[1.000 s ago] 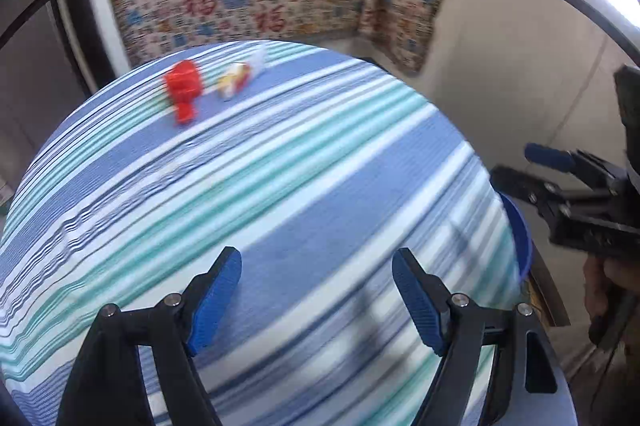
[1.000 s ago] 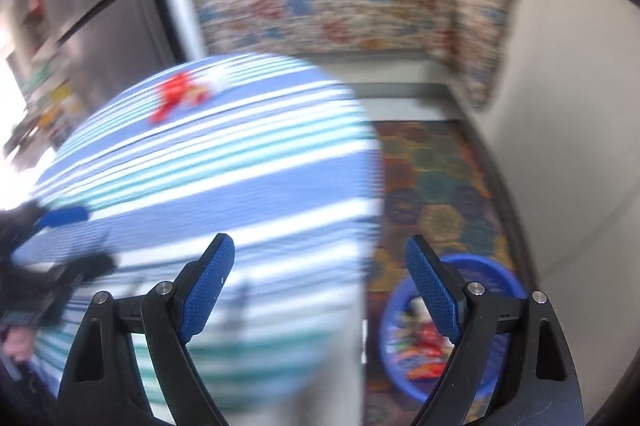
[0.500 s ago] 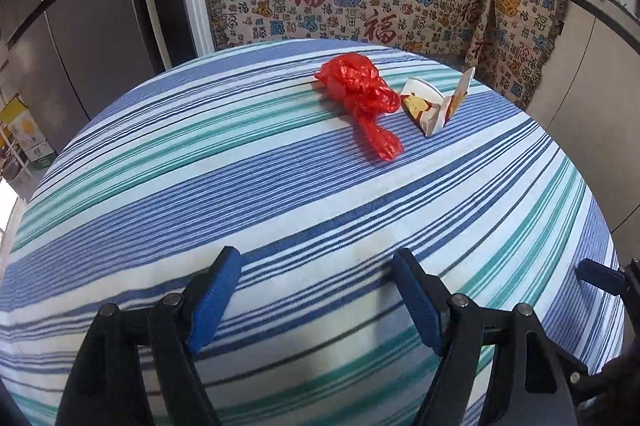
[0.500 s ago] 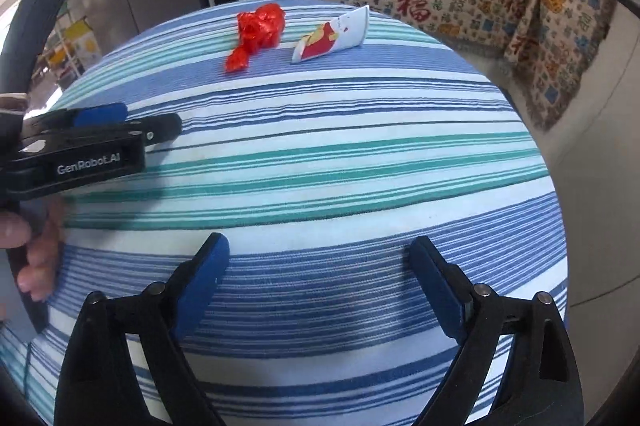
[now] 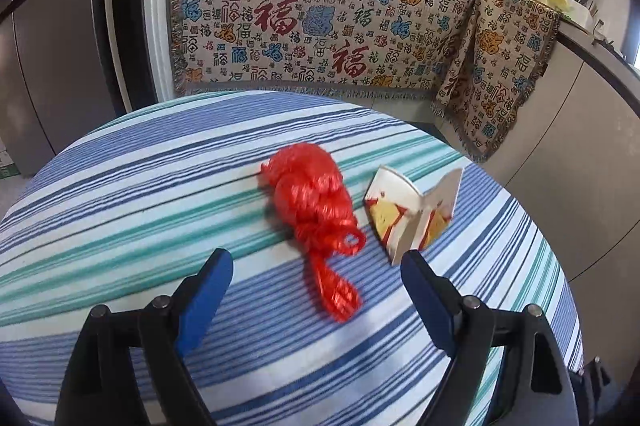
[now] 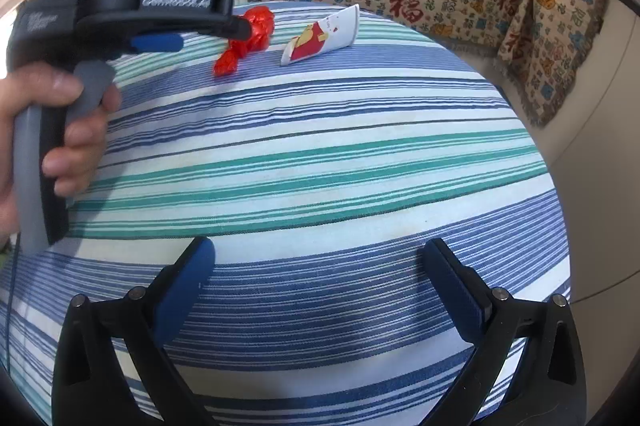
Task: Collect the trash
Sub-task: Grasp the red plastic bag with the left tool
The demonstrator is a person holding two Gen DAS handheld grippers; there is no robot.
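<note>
On the table [image 5: 120, 210] the red bag [image 5: 312, 202] lies just beside the cup [image 5: 412, 214], so the empty left tongs [image 5: 316, 290] spread before it to straddle it, while the right tongs [image 6: 320, 282], widening, hang well back, holding nothing.

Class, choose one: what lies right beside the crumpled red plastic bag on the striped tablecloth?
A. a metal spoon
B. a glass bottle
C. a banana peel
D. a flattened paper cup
D: a flattened paper cup with a red and yellow print lies beside the red plastic bag.
</note>
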